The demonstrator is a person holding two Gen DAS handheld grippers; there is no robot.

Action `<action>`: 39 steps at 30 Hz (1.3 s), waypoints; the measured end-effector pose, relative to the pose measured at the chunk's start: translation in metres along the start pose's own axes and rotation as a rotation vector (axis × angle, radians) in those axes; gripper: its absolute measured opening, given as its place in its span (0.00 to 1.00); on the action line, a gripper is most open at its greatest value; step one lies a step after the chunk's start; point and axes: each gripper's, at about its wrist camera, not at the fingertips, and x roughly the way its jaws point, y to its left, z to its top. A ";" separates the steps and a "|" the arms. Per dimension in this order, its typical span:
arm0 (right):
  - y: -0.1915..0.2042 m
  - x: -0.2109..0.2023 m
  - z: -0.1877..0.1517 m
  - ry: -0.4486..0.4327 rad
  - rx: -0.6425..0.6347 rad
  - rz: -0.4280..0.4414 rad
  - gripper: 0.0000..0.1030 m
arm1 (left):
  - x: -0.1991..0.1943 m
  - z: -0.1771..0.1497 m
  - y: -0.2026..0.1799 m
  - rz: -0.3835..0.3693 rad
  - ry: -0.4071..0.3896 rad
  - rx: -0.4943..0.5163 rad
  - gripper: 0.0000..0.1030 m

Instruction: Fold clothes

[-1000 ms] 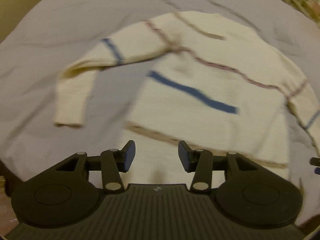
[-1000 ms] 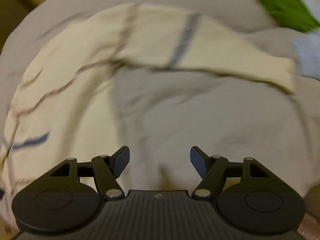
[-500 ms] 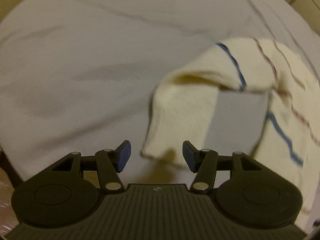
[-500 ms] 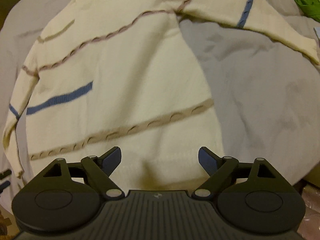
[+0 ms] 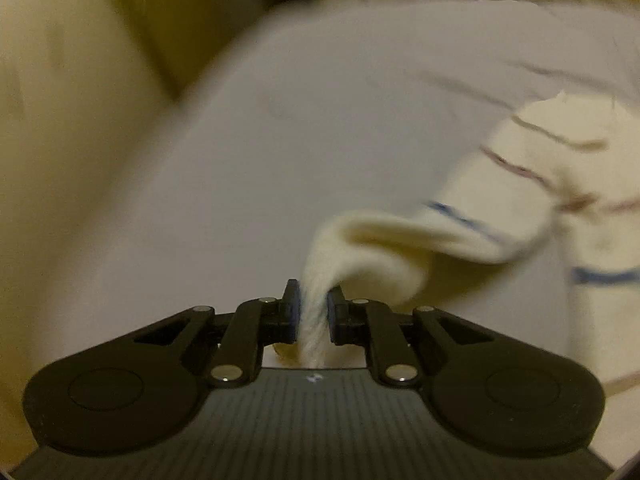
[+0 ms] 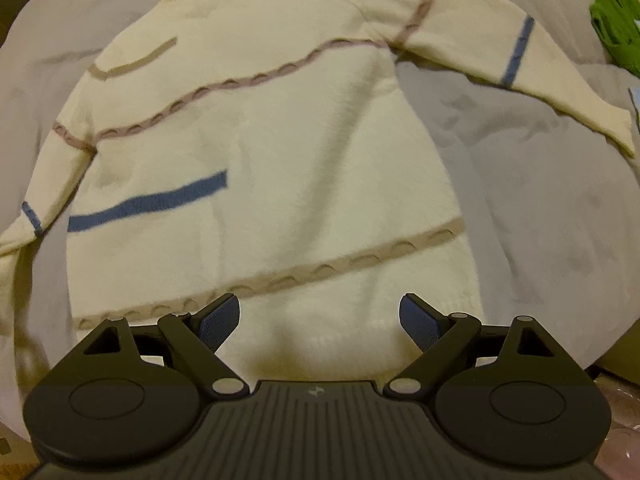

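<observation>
While the cream sweater [image 6: 260,168] lies spread flat on the grey sheet [image 6: 540,208], its body shows blue, tan and mauve stripes and one sleeve reaches out toward a green garment [image 6: 616,28] at the edge. The left gripper [image 5: 313,316] has just been closing and now pinches the cuff of the other sleeve [image 5: 400,240], which rises twisted from between its pads. The right gripper [image 6: 319,322] hangs above the sweater's hem, jaws spread wide and holding nothing.
</observation>
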 end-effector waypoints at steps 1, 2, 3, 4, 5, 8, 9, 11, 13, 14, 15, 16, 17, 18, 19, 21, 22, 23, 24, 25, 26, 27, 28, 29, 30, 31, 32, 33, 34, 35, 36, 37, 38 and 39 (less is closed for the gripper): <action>0.003 0.000 0.001 -0.003 0.000 0.002 0.86 | -0.008 0.002 0.002 0.096 -0.085 0.143 0.14; 0.006 0.001 0.002 -0.005 -0.001 0.005 0.86 | -0.014 0.002 0.002 0.192 -0.166 0.286 0.15; 0.009 0.001 0.002 -0.008 -0.003 0.008 0.86 | -0.011 -0.006 -0.002 0.279 -0.221 0.433 0.18; 0.012 0.001 0.003 -0.010 -0.006 0.010 0.86 | -0.001 -0.018 -0.008 0.342 -0.246 0.568 0.23; 0.013 0.002 0.002 -0.010 -0.008 0.012 0.86 | 0.009 -0.030 -0.013 0.401 -0.261 0.697 0.26; 0.013 0.002 -0.002 -0.009 -0.013 0.013 0.87 | 0.051 -0.073 -0.028 0.436 -0.117 0.906 0.31; 0.010 0.000 -0.005 -0.010 -0.012 0.010 0.87 | 0.062 -0.086 -0.031 0.412 -0.045 0.923 0.31; 0.005 -0.002 -0.010 -0.013 -0.008 0.006 0.87 | 0.067 -0.101 -0.035 0.318 0.113 0.830 0.31; -0.011 -0.006 -0.019 -0.020 0.020 -0.008 0.87 | 0.053 -0.099 -0.037 0.153 0.235 0.627 0.31; -0.024 -0.008 -0.023 -0.022 0.050 -0.018 0.87 | 0.040 -0.094 -0.040 0.050 0.280 0.513 0.31; -0.037 -0.009 -0.028 -0.024 0.083 -0.027 0.87 | 0.028 -0.089 -0.045 -0.058 0.316 0.409 0.31; -0.051 -0.011 -0.033 -0.026 0.118 -0.034 0.87 | 0.015 -0.084 -0.051 -0.165 0.350 0.305 0.31; -0.063 -0.013 -0.037 -0.031 0.152 -0.037 0.87 | 0.003 -0.079 -0.058 -0.278 0.376 0.211 0.31; -0.075 -0.015 -0.041 -0.037 0.186 -0.038 0.87 | -0.010 -0.074 -0.066 -0.390 0.400 0.116 0.31; -0.085 -0.018 -0.045 -0.047 0.211 -0.034 0.85 | -0.023 -0.070 -0.075 -0.494 0.420 0.030 0.31; -0.105 -0.026 -0.052 -0.074 0.241 -0.022 0.82 | -0.047 -0.068 -0.097 -0.620 0.427 -0.044 0.31; -0.110 -0.029 -0.055 -0.091 0.218 -0.018 0.77 | -0.060 -0.066 -0.109 -0.677 0.427 -0.072 0.31; -0.115 -0.032 -0.058 -0.108 0.182 -0.013 0.73 | -0.071 -0.065 -0.124 -0.700 0.414 -0.044 0.31; -0.117 -0.033 -0.061 -0.125 0.114 -0.022 0.66 | -0.081 -0.065 -0.139 -0.697 0.390 0.007 0.31; -0.114 -0.031 -0.065 -0.140 0.006 -0.049 0.61 | -0.091 -0.065 -0.154 -0.693 0.365 0.058 0.31; -0.108 -0.028 -0.069 -0.155 -0.112 -0.082 0.60 | -0.100 -0.065 -0.169 -0.688 0.342 0.108 0.31; -0.103 -0.025 -0.074 -0.169 -0.231 -0.115 0.59 | -0.107 -0.067 -0.182 -0.676 0.326 0.153 0.30; -0.096 -0.019 -0.081 -0.179 -0.350 -0.141 0.58 | -0.115 -0.068 -0.195 -0.663 0.306 0.202 0.30; -0.088 -0.012 -0.090 -0.186 -0.471 -0.165 0.58 | -0.125 -0.072 -0.207 -0.644 0.265 0.270 0.30; -0.080 -0.004 -0.100 -0.194 -0.578 -0.183 0.55 | -0.136 -0.075 -0.220 -0.626 0.223 0.337 0.30; -0.072 0.004 -0.111 -0.203 -0.679 -0.198 0.51 | -0.146 -0.079 -0.234 -0.620 0.176 0.401 0.31; -0.064 0.012 -0.121 -0.212 -0.781 -0.213 0.51 | -0.156 -0.082 -0.248 -0.613 0.132 0.462 0.31; -0.059 0.019 -0.130 -0.225 -0.850 -0.230 0.50 | -0.162 -0.087 -0.262 -0.610 0.108 0.507 0.32; -0.056 0.027 -0.137 -0.241 -0.904 -0.247 0.50 | -0.167 -0.091 -0.277 -0.600 0.084 0.550 0.32; -0.053 0.034 -0.145 -0.256 -0.958 -0.265 0.50 | -0.172 -0.096 -0.290 -0.588 0.061 0.591 0.33; -0.054 0.041 -0.150 -0.263 -0.991 -0.278 0.50 | -0.173 -0.101 -0.299 -0.568 0.040 0.623 0.33; -0.056 0.047 -0.155 -0.268 -1.014 -0.295 0.50 | -0.174 -0.105 -0.307 -0.549 0.020 0.655 0.33; -0.058 0.054 -0.158 -0.270 -1.035 -0.311 0.50 | -0.175 -0.110 -0.316 -0.530 0.002 0.684 0.33; -0.062 0.060 -0.161 -0.275 -1.053 -0.327 0.50 | -0.174 -0.113 -0.321 -0.514 -0.005 0.698 0.33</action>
